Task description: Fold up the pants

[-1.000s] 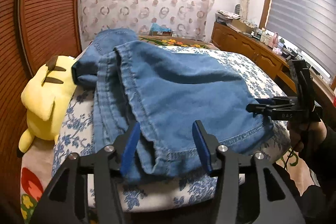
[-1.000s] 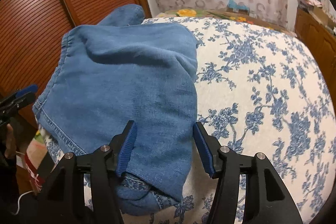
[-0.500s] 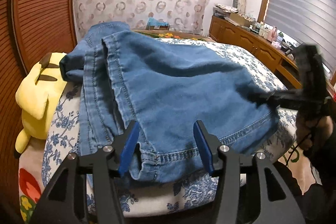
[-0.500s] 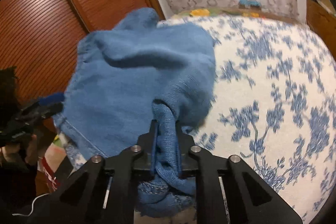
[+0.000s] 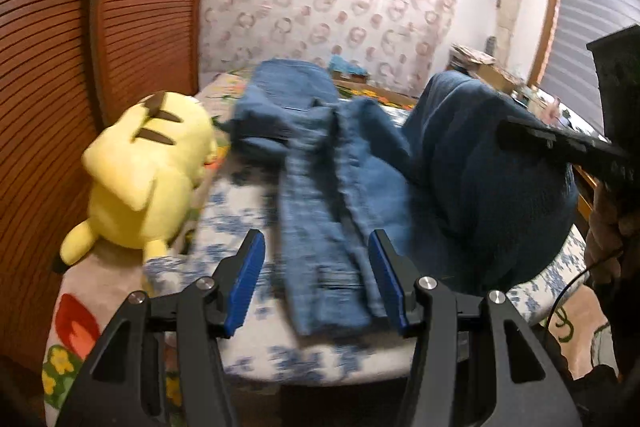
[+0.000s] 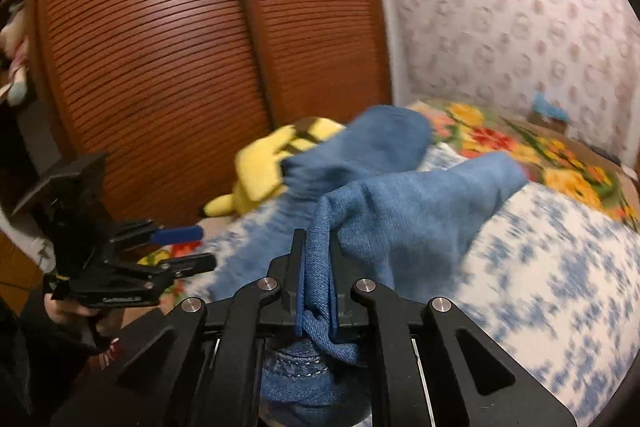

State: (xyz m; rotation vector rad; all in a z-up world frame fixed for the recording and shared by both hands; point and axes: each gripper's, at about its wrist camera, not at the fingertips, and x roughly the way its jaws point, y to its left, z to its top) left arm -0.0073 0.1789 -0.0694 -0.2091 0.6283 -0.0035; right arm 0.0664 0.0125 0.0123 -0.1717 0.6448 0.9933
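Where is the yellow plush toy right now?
In the left wrist view the yellow plush toy lies at the bed's left edge, between the wooden slatted door and the jeans.

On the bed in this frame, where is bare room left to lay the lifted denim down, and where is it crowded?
Free: the blue-flowered bedspread right of the pants, out to the flowered blanket. Crowded: the wardrobe side, where the yellow plush lies by the flat leg. The right gripper grips denim; the left gripper is open.

Blue denim pants (image 5: 320, 195), yellow plush (image 5: 144, 179)
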